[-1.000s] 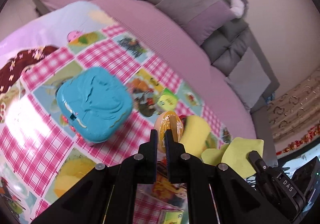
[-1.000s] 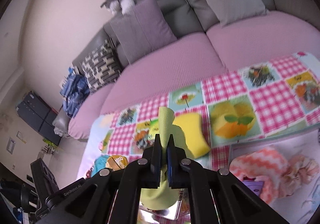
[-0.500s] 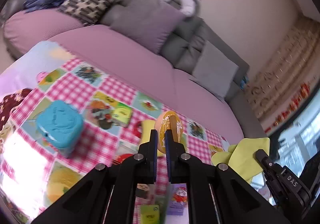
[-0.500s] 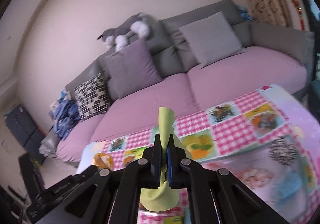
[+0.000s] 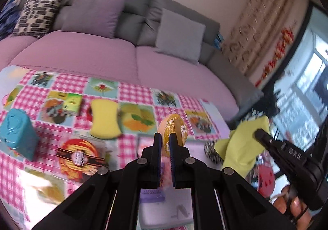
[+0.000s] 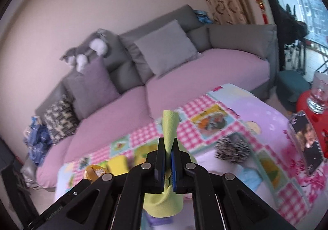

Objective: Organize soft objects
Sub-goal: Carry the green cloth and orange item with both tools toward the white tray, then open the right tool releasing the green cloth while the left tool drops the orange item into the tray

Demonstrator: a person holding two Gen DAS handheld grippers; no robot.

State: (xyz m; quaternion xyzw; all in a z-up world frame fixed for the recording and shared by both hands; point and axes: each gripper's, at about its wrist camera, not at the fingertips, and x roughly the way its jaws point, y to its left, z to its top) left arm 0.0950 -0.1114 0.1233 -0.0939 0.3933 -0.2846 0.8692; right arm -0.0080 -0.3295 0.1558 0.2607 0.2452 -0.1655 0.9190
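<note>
Lime-green cloth (image 6: 168,133) sits pinched in the right tool (image 6: 168,155), limp folds hanging below the jaws and a rolled tip standing above; it looks light and floppy, so a grip on bunched fabric suits it. Left tool (image 5: 165,144) is clamped on a glossy orange packet (image 5: 174,127), thin and probably slippery, held by its edge. Beyond, a yellow sponge (image 5: 104,118) rests on the checked surface (image 5: 133,92).

A grey sofa (image 6: 235,41) with pink seat covers is standing against the cream wall (image 6: 102,0); daylight is entering through a window (image 5: 307,90) beside the sofa.
</note>
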